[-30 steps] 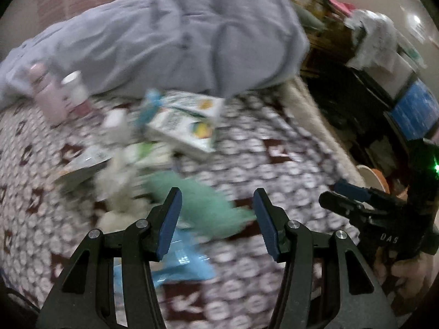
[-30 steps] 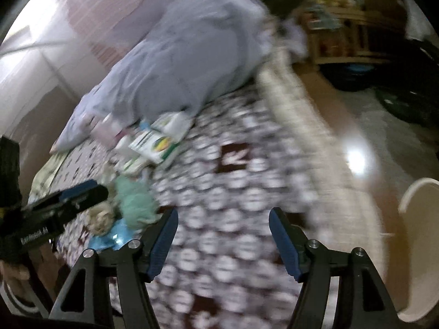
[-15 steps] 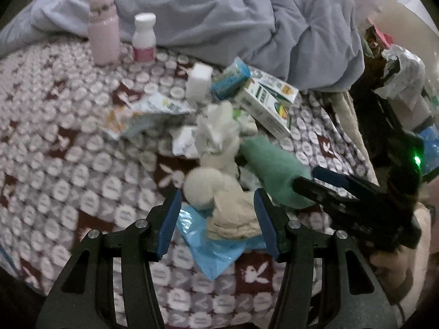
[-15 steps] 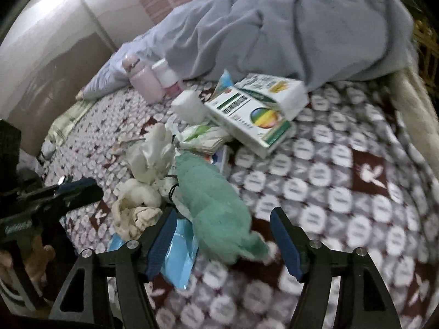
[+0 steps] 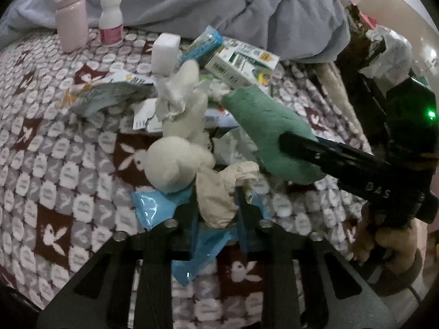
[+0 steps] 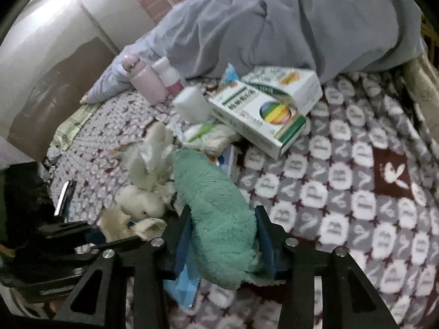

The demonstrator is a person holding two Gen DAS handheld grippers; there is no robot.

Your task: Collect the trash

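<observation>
A pile of trash lies on the patterned blanket (image 5: 55, 170). In the left wrist view my left gripper (image 5: 216, 209) is closing its jaws, and the pads pinch a crumpled beige tissue (image 5: 216, 200) that lies over a blue plastic wrapper (image 5: 153, 209). A cream fabric ball (image 5: 170, 164) sits just left of the tissue. In the right wrist view my right gripper (image 6: 223, 231) is closing too, its pads pressing both sides of a fuzzy green cloth (image 6: 214, 205). That green cloth (image 5: 269, 131) also shows in the left wrist view with the right gripper (image 5: 290, 142) on it.
Behind the pile are white crumpled tissues (image 5: 181, 96), a torn packet (image 5: 109, 93), two white-and-green cartons (image 6: 260, 120), a white block (image 5: 164, 52), a pink bottle (image 5: 72, 28) and a white pill bottle (image 5: 111, 22). A grey duvet (image 6: 301, 22) is heaped at the back.
Both grippers came down to the pile and drew their jaws in. The left one now pinches the beige tissue; the right one now squeezes the green cloth.
</observation>
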